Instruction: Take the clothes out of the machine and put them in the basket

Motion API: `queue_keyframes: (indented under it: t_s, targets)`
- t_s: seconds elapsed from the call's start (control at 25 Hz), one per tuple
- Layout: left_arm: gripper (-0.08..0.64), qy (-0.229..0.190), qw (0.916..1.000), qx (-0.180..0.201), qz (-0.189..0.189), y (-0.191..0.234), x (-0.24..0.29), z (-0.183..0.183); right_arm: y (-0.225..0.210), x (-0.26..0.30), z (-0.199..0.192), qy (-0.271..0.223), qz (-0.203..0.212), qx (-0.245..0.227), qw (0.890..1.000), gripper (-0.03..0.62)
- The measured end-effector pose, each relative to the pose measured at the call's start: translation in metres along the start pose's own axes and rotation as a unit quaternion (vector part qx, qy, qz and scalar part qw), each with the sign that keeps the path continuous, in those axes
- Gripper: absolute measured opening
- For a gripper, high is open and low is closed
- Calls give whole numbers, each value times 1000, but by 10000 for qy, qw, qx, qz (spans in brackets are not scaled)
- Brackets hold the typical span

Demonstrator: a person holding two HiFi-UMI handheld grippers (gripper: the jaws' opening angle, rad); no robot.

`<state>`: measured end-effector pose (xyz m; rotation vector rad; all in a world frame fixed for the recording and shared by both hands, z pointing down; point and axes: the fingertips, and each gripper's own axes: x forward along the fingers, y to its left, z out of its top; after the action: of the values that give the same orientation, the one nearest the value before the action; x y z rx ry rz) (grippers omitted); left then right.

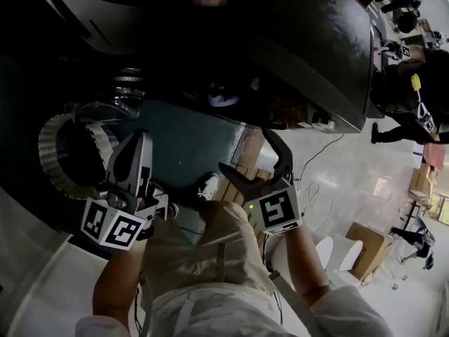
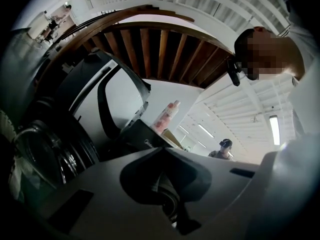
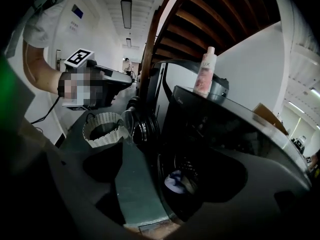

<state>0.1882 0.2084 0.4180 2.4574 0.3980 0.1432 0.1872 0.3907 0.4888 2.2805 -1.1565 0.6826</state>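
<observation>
- The washing machine [image 1: 319, 44] is very dark in the head view. Its upper edge is cut off there, and its front can hardly be made out.
- The clothes [image 3: 176, 180] are inside the machine's drum. Only one pale blue-and-white bundle shows, and the rest of the drum is black, so how much more lies in there cannot be told.
- The right tool [image 1: 245, 149] is held in front of the machine's opening, released, with its jaws spread wide. Nothing touches them. In the right gripper view the bundle is seen in the gap between them, but it is farther off, within the drum.
- The left tool [image 1: 140, 140] is beside the machine's opening, nearer the basket. It is clenched, its tips meet, and nothing is between them.
- The basket [image 1: 52, 135] is white with a ribbed wall and stands on the floor to one side of the machine's front. Its inside is in shadow, and the left tool hides part of its rim.
- A pink-and-white bottle [image 3: 204, 74] stands upright on top of the machine, and its label is too small to read.
</observation>
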Motion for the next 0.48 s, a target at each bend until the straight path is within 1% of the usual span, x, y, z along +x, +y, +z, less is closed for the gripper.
queue_keyframes:
  t_s: [0.12, 0.2, 0.32, 0.48]
  targets:
    - [14, -83, 9999, 24, 56, 42, -4, -32, 15, 42, -40, 79, 82, -146, 9998, 476]
    - [14, -103, 9999, -41, 61, 67, -7, -52, 23, 66, -69, 174, 111, -245, 9995, 476]
    - [14, -101, 9999, -65, -82, 96, -3, -82, 29, 102, -112, 317, 50, -260, 9991, 476]
    - [14, -136, 9994, -97, -292, 126, 10, -120, 20, 149, -160, 301, -174, -299, 9989, 476]
